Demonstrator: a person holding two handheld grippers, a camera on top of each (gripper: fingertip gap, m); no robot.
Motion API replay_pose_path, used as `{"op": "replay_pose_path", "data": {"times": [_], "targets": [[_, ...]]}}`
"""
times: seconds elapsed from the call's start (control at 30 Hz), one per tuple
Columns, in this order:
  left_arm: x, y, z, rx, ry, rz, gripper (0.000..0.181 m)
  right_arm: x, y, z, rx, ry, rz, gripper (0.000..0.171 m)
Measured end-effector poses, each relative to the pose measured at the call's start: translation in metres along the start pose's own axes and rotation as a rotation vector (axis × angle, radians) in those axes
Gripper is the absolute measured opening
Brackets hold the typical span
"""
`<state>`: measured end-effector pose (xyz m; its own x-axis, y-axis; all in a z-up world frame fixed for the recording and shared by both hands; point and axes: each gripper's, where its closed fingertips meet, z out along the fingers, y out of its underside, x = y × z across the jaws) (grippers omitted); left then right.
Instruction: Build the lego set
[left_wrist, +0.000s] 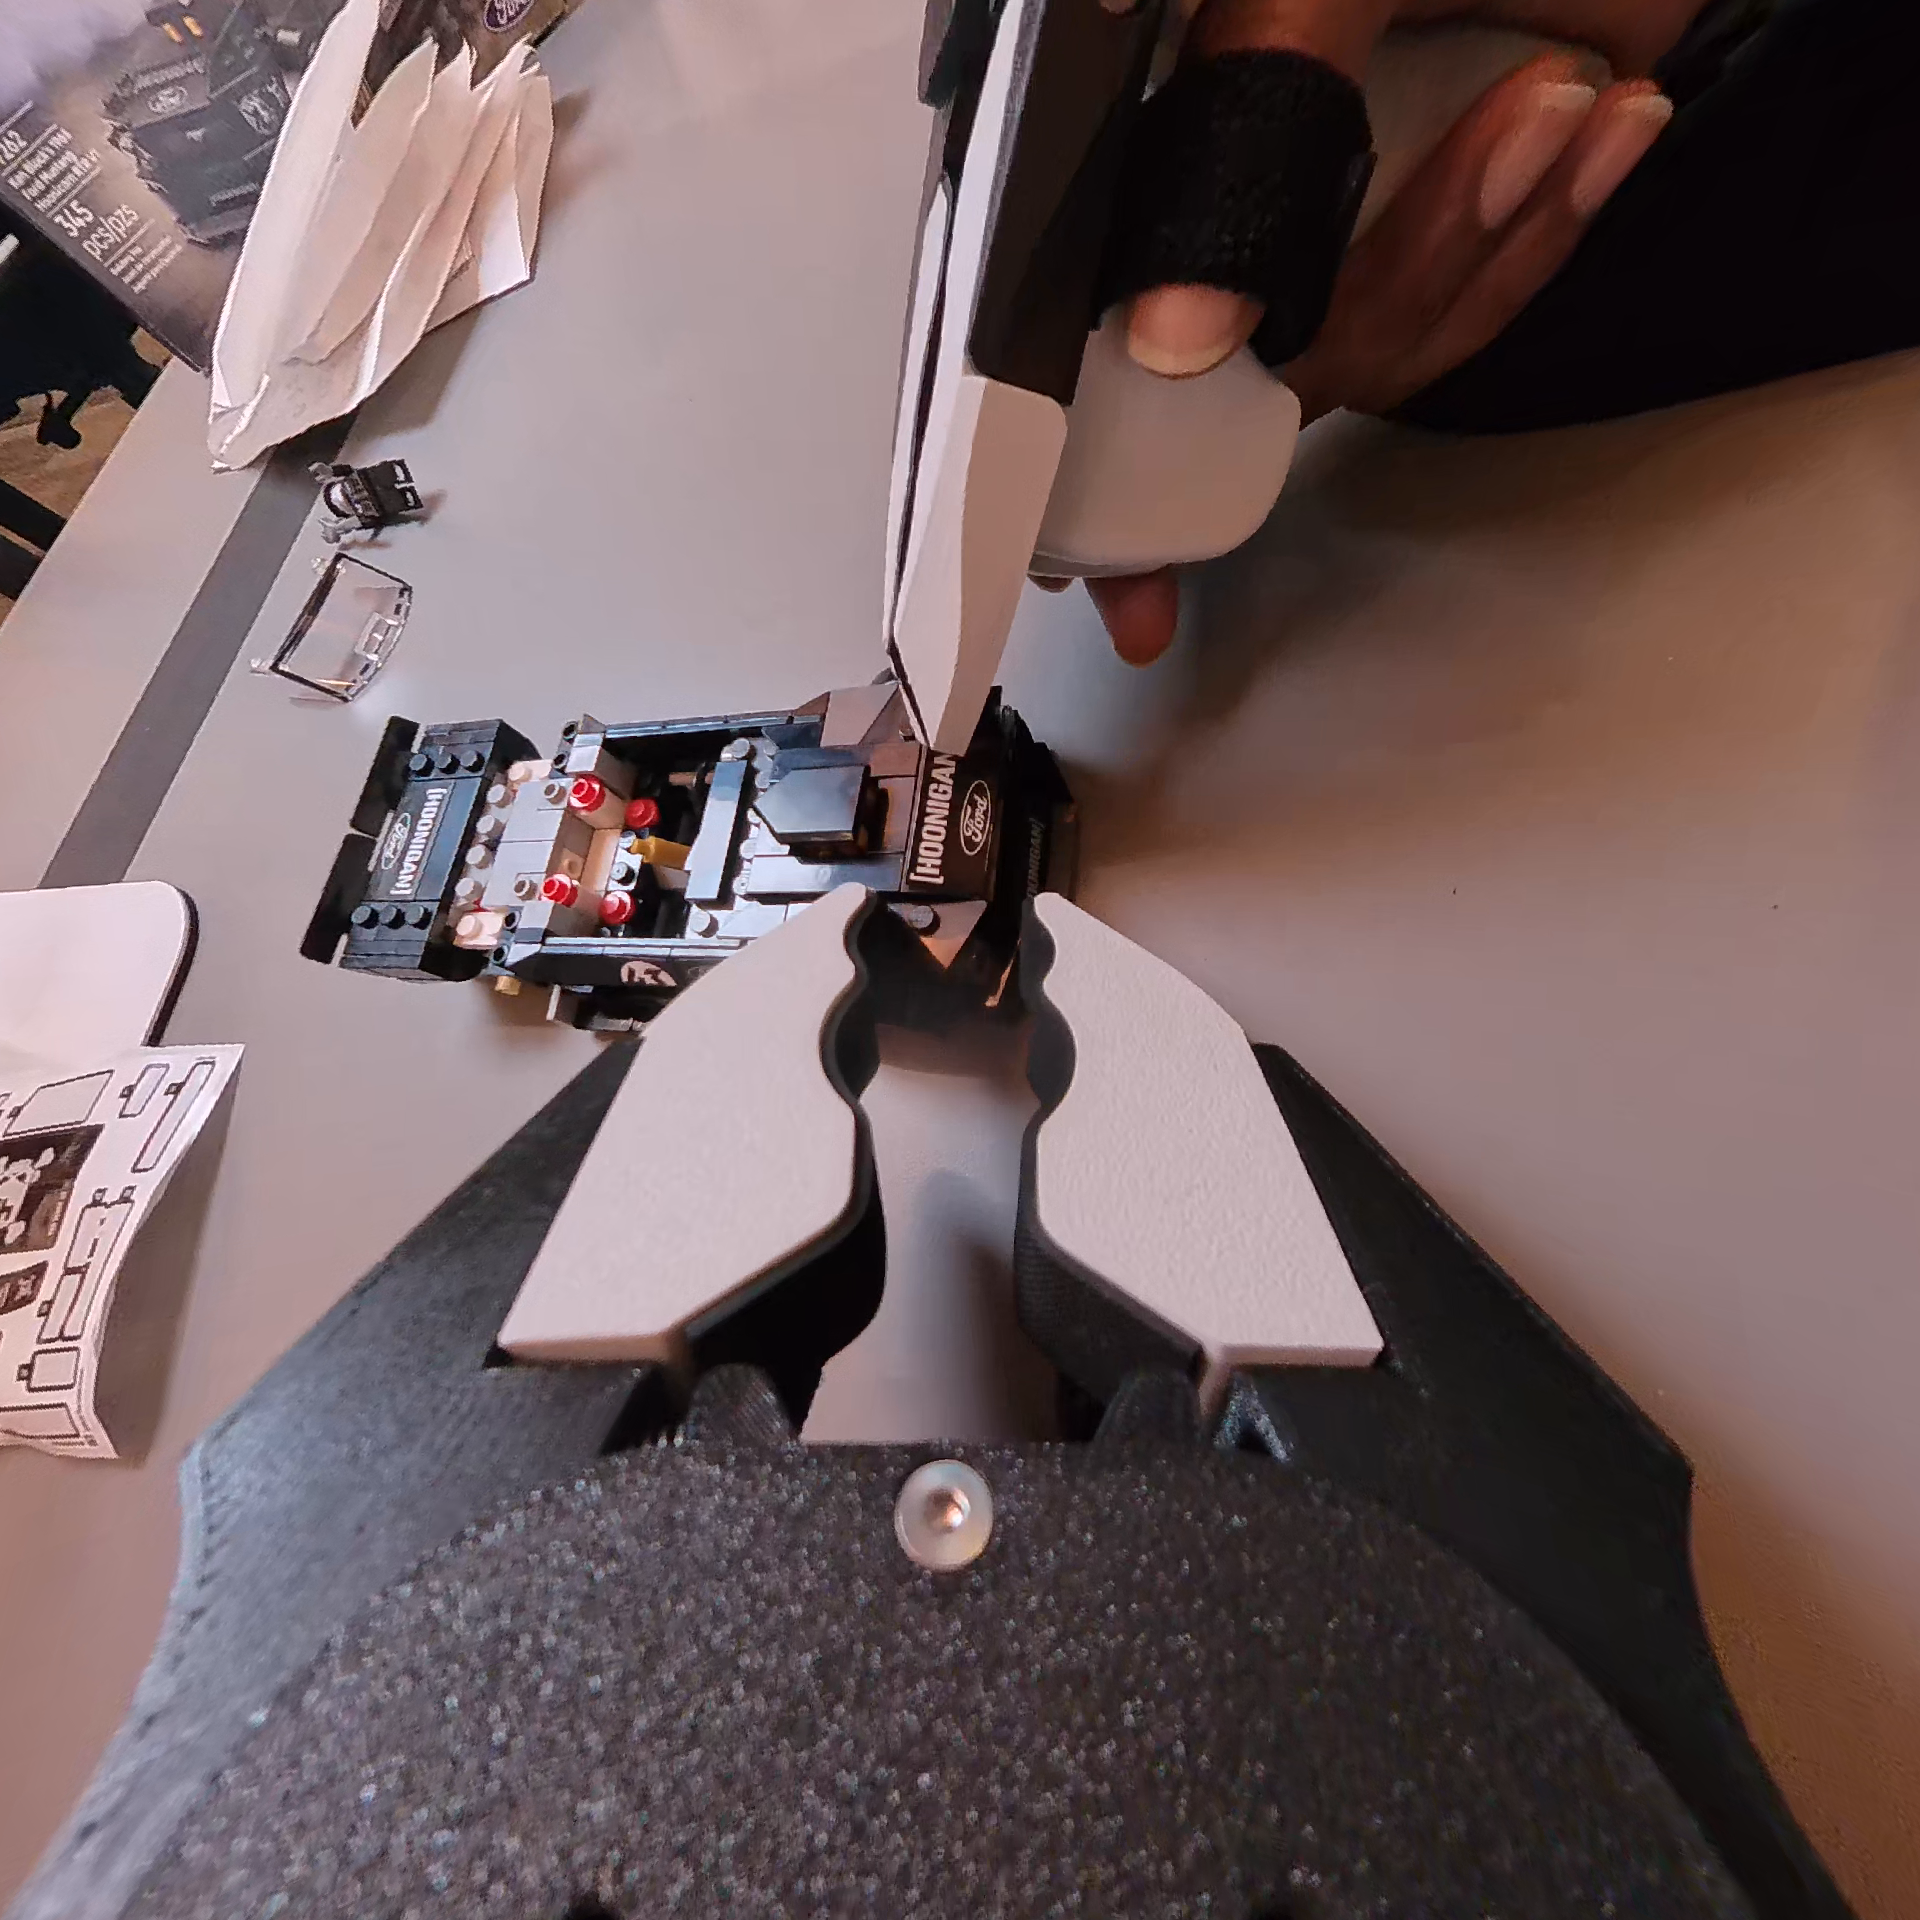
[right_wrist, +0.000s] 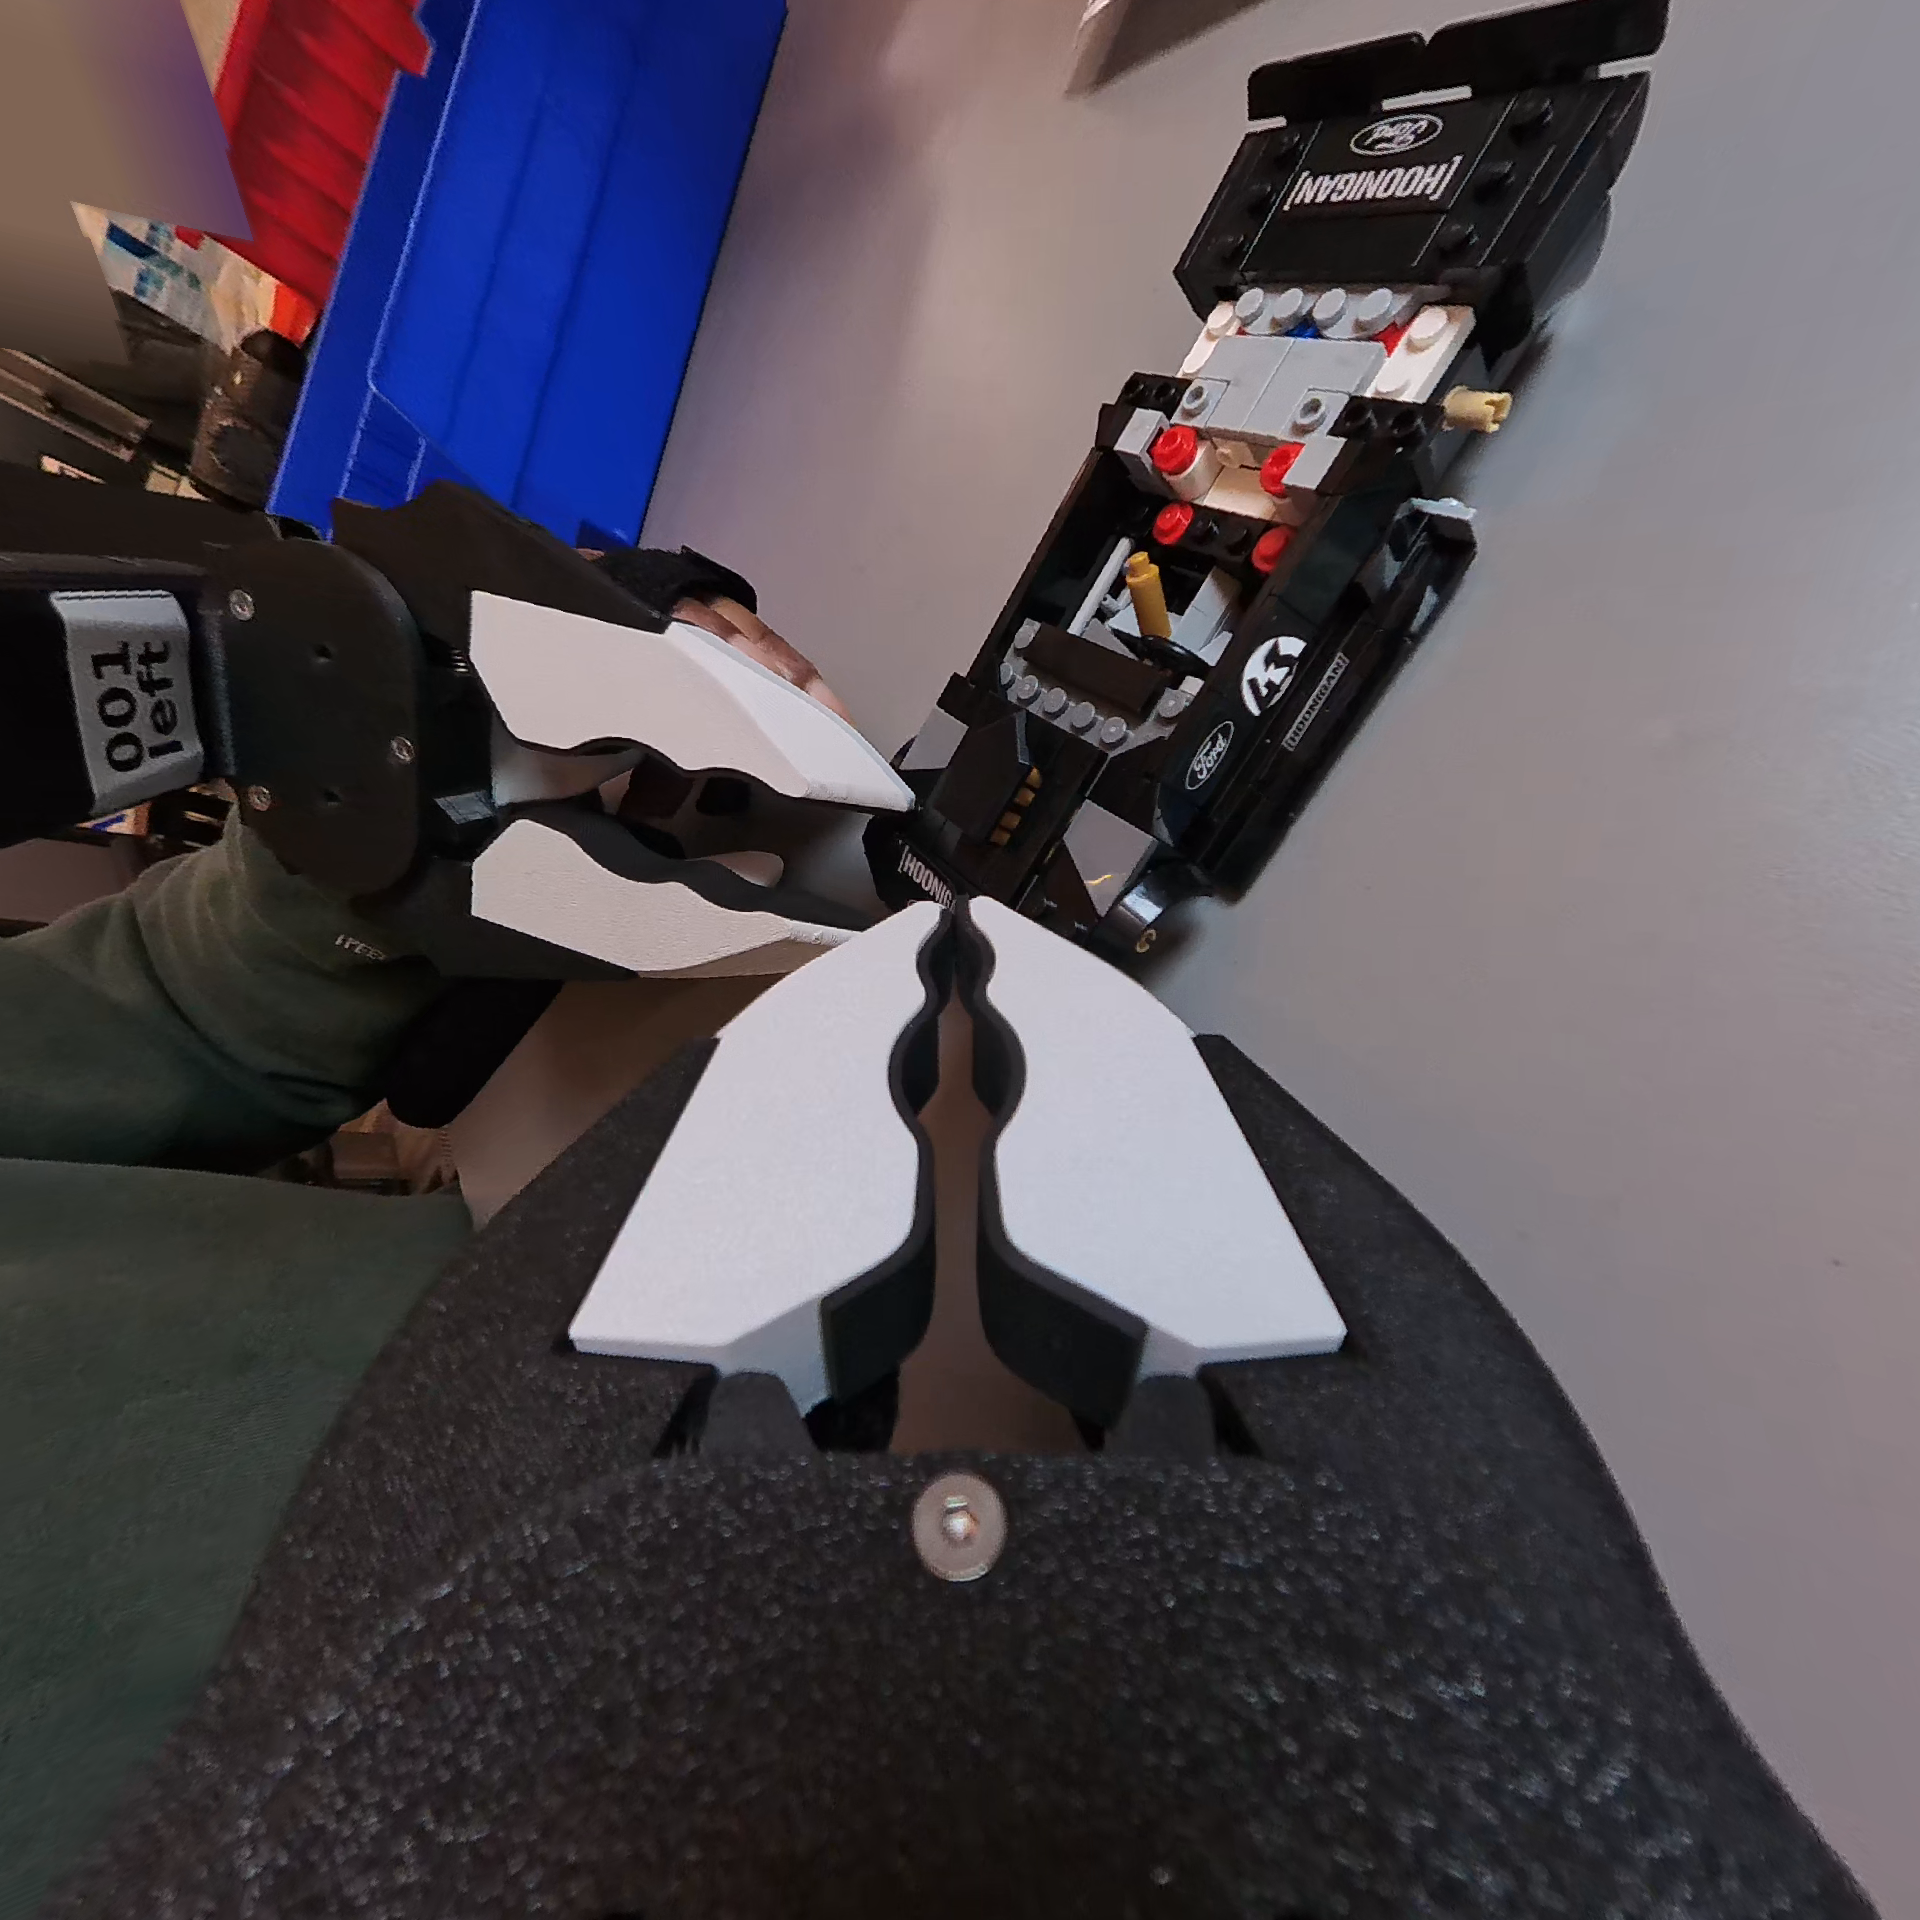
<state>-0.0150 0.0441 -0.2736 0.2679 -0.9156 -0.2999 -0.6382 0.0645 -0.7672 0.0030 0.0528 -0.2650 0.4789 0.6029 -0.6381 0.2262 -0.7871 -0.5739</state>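
My left tool (left_wrist: 951, 914) stands with its jaws apart, bracketing the near corner of the black lego car (left_wrist: 686, 842) at its front end; I cannot tell whether the pads actually touch it. My right tool (right_wrist: 958, 906) has its tips pinched together, nothing visible between them, and presses down on the black front block of the car, which sits flat on the grey surface (left_wrist: 1455, 831).

As I judge it, the step is seating that front piece. To do it well I should steady the car from the side with the left tool, push straight down with the right tips over the studs, not at an angle, and keep the car from sliding.

Counted: one car, roofless, with four red round studs (left_wrist: 585, 795) showing in its open middle and one tan pin (left_wrist: 665, 850). Beside it lie one clear windscreen piece (left_wrist: 338, 629), one small black sub-build (left_wrist: 374, 494), one sticker sheet (left_wrist: 94, 1236), one crumpled white bag (left_wrist: 384, 239) and one box (left_wrist: 135, 156).
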Motion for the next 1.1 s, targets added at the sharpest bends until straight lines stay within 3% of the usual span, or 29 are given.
{"op": "replay_pose_path", "data": {"times": [0.73, 1.1], "targets": [[0.000, -0.001, -0.001, 0.011, 0.017, -0.043, 0.025, 0.001, -0.001, 0.001, 0.004, 0.033, -0.058, 0.000], [0.001, -0.016, -0.001, 0.070, -0.030, 0.012, 0.006, 0.001, -0.001, 0.001, 0.004, 0.027, -0.057, 0.000]]}}
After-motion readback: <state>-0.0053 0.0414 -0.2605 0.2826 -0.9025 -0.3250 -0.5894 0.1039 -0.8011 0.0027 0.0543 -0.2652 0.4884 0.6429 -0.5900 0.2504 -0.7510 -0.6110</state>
